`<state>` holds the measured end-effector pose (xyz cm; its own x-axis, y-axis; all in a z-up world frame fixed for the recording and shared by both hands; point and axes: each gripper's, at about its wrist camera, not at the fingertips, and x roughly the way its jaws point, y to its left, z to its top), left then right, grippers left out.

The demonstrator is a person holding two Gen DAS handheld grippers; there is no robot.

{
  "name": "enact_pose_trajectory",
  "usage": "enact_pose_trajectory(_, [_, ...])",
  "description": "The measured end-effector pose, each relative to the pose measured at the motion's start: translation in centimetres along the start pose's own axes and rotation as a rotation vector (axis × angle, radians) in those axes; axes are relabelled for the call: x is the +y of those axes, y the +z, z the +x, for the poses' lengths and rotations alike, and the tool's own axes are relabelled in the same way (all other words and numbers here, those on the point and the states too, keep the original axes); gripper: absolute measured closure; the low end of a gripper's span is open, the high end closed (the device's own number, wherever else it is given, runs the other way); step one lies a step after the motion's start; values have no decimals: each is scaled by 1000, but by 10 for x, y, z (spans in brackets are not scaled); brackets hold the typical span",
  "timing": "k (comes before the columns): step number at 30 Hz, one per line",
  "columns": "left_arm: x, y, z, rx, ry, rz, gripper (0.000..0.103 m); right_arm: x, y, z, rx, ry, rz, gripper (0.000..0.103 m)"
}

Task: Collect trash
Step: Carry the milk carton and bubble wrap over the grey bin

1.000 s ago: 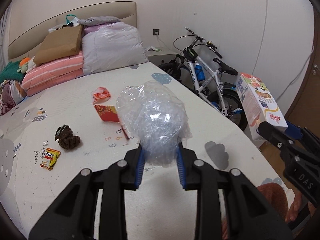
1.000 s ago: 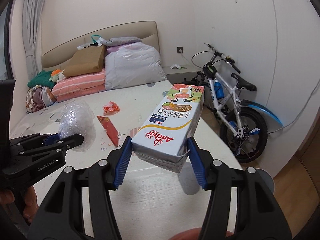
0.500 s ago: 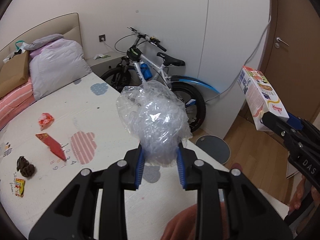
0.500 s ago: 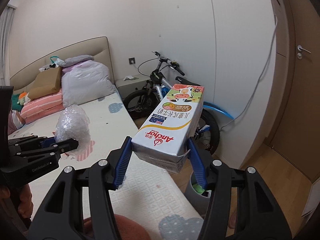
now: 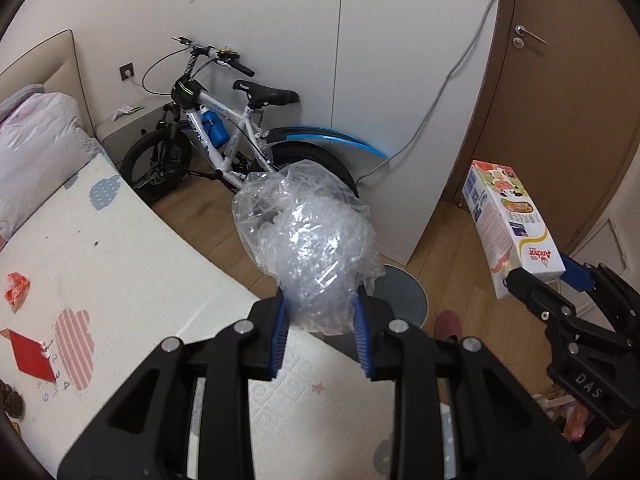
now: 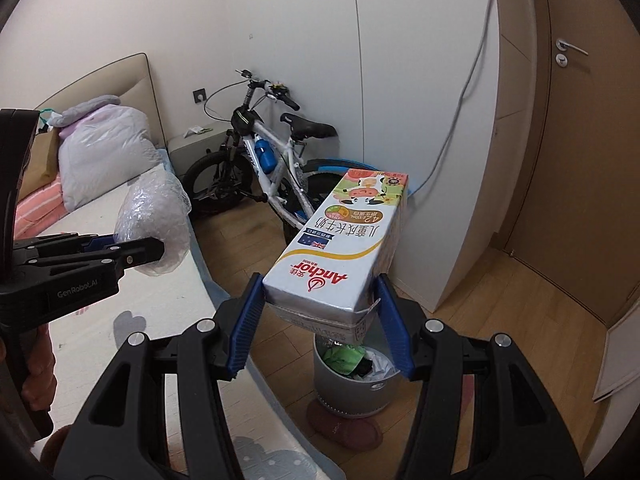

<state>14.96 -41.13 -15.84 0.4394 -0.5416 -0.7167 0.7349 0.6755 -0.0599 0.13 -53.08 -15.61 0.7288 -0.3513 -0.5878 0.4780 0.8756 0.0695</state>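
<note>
My left gripper [image 5: 320,332] is shut on a crumpled ball of clear plastic wrap [image 5: 312,240], held over the bed's edge; it also shows in the right wrist view [image 6: 154,220]. My right gripper [image 6: 320,320] is shut on an Anchor milk carton [image 6: 340,248], held above a grey trash bin [image 6: 352,388] with trash inside. The carton also shows in the left wrist view [image 5: 512,228], and the bin's rim [image 5: 404,292] shows there behind the wrap. More trash lies on the bed: a red envelope [image 5: 32,354], an orange wrapper [image 5: 16,286] and a brown clump [image 5: 10,400].
The bed mat [image 5: 140,280] fills the left. A bicycle [image 5: 224,132] leans on the white wardrobe [image 5: 400,80]. A nightstand [image 5: 132,124], a brown door [image 5: 560,80] and a slipper [image 6: 344,428] on the wood floor are nearby. Pillows [image 6: 104,160] are stacked at the bed head.
Both grippers have swung right, away from the bed and toward the floor by the wardrobe. The trash bin now lies under the carton. Both holds are unchanged.
</note>
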Motion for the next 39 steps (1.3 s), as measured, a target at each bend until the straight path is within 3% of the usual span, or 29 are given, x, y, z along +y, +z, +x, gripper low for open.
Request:
enact_pose_trajectory(7, [-19,14,81,78,-40,74,74,-26,-1,57,43,-32,59,49])
enact_pose_trajectory(17, [-31,24,164,144,-75,131,74,-50,15,120,-40,-28,105,49])
enact_pose_trajectory(29, [-59,12,222,224,-108,209,74,-82,-26,162,106,-76,119,49])
enact_pose_trajectory(39, [-71,6,252,301,-133,219,73,-99,-35,178,159,-86,167,49])
